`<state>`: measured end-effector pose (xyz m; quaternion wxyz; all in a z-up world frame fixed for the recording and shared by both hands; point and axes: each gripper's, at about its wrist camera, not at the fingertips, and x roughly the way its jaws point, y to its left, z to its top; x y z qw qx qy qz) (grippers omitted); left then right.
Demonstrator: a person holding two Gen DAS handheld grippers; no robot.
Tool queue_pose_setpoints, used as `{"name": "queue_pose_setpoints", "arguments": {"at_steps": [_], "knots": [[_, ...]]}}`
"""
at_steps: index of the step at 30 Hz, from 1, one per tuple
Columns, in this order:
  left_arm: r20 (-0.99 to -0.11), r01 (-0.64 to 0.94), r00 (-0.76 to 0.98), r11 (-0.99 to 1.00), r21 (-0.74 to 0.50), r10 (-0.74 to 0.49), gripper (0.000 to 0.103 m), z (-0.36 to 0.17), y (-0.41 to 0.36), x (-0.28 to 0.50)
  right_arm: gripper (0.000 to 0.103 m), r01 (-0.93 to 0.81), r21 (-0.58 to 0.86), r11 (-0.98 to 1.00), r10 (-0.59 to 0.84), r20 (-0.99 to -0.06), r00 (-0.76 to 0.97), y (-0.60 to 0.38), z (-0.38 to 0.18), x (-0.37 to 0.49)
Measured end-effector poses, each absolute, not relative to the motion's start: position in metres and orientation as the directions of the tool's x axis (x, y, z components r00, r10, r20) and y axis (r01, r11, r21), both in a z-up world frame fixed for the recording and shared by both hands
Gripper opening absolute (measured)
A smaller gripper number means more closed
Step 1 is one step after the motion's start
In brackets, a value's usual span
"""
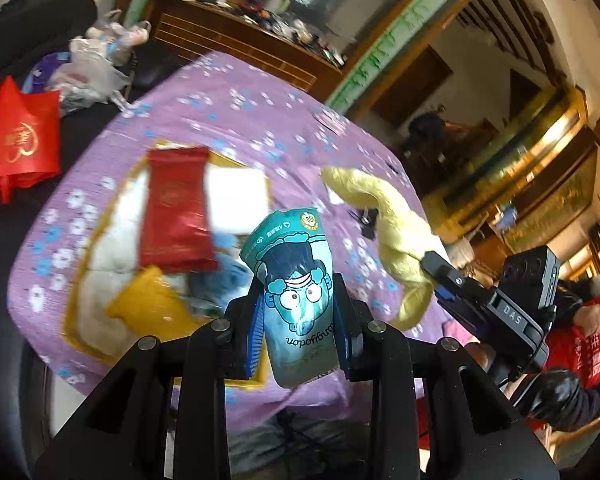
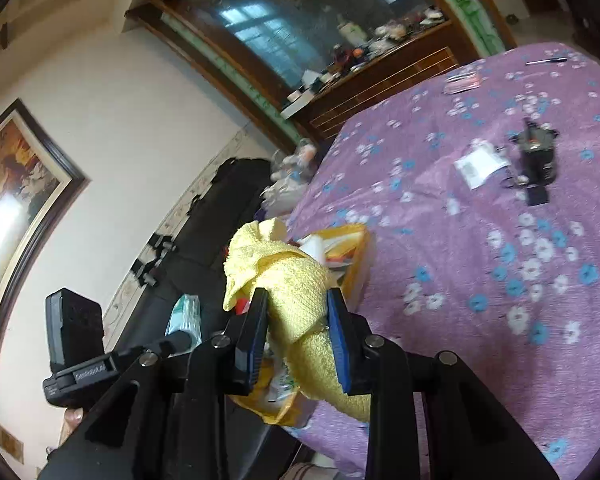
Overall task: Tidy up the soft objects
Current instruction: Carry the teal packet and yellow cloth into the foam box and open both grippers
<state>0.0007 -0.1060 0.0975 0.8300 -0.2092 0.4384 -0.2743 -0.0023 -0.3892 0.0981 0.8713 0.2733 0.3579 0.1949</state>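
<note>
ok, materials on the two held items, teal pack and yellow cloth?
Teal pack: looks like thin glossy plastic film; printed cartoon, bright glare spot, creases where the left gripper pinches it. Yellow cloth: looks like terry or microfibre towel, matte; nubby looped weave, soft folds bunched in the right gripper.

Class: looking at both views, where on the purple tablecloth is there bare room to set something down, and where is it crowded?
Bare: the tablecloth between the yellow bag and the black gadget. Crowded: around the bag, with its red packet.
</note>
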Motion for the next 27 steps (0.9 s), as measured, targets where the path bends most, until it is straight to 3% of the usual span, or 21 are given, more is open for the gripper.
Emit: {"name": "queue_pose_setpoints", "arguments": {"at_steps": [16, 20, 24, 26, 27], "knots": [[-0.670, 0.193, 0.440, 0.792, -0.580, -0.598, 0.029, 0.029, -0.084, 0.060, 0.028, -0.110, 0.630, 0.769, 0.572, -0.601, 0.559, -0.309, 0.036, 0.090], [-0.723, 0.194, 0.440, 0.843, -0.502, -0.532, 0.030, 0.015, -0.094, 0.077, 0.029, -0.087, 0.582, 0.808, 0.529, -0.654, 0.541, -0.293, 0.018, 0.100], [-0.710, 0.153, 0.434, 0.822, -0.549, -0.555, 0.040, -0.002, -0.089, 0.081, 0.032, -0.084, 0.534, 0.842, 0.488, -0.684, 0.542, -0.288, 0.008, 0.099], [-0.683, 0.134, 0.456, 0.803, -0.581, -0.571, 0.058, -0.003, -0.084, 0.078, 0.034, -0.097, 0.541, 0.836, 0.505, -0.686, 0.524, -0.288, 0.006, 0.098], [-0.673, 0.123, 0.458, 0.792, -0.598, -0.580, 0.058, -0.005, -0.081, 0.078, 0.035, -0.107, 0.538, 0.836, 0.508, -0.688, 0.519, -0.288, 0.006, 0.097]]}}
